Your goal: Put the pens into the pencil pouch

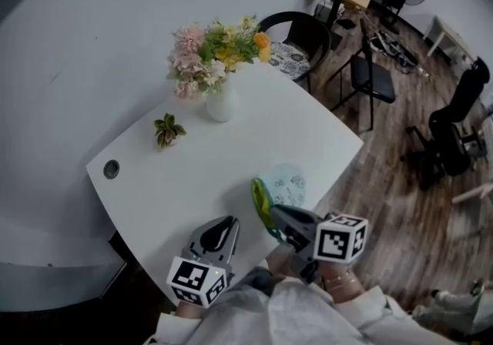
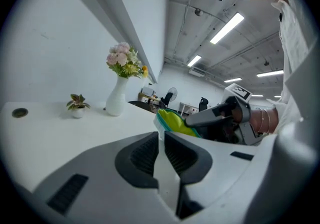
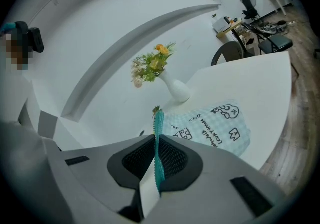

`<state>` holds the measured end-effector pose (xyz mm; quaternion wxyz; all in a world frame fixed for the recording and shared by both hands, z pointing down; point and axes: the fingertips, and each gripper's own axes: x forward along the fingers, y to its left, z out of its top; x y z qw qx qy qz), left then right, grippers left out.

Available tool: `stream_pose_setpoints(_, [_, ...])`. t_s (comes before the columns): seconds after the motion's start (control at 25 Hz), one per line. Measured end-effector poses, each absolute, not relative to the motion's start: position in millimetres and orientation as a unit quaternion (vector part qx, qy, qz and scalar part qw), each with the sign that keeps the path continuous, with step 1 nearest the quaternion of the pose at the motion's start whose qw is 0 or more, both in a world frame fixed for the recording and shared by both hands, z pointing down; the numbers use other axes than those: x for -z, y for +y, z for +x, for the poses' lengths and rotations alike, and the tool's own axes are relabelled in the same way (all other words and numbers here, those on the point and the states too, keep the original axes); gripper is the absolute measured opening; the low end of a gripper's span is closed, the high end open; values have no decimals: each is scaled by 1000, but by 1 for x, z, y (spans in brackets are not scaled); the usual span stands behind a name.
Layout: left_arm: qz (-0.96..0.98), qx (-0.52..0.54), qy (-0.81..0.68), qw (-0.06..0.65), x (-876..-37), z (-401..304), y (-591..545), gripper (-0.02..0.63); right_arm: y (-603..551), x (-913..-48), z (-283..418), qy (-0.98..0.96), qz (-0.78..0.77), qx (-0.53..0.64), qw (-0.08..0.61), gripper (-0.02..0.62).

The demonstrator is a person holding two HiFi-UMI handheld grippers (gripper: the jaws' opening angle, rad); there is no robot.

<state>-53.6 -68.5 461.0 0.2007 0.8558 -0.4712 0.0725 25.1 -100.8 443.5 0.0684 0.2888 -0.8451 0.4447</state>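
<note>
Light: bright, even indoor light over the white table [image 1: 231, 143]; the head view looks greyer and dimmer.
Source: long ceiling lamps [image 2: 227, 27], blown out to plain white in the left gripper view.
Shadows: soft and faint, a grey patch on the table near its front edge.
Edges: all three views bulge like a fisheye; straight lines bow and the corners go black.
Soft: left gripper [image 2: 161, 138] and right gripper [image 3: 156, 140], close against their lenses.
Sharp: vase [image 3: 176, 90], print on the pouch [image 3: 215, 128].
</note>
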Motion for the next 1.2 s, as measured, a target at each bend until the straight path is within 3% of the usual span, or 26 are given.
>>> stream_pose_setpoints(0.28, [833, -117, -481, 245, -497, -65, -42, 40, -79, -472, 11, -836, 271, -467, 94, 26])
stream_pose_setpoints(0.52, [807, -132, -500, 284, -518, -79, -30, 39, -60, -509, 3, -845, 259, -441, 157, 26])
stream_pose_setpoints(1.2, [789, -166, -505, 309, -541, -73, -17, 37, -37, -554, -12, -843, 249, -396, 265, 28])
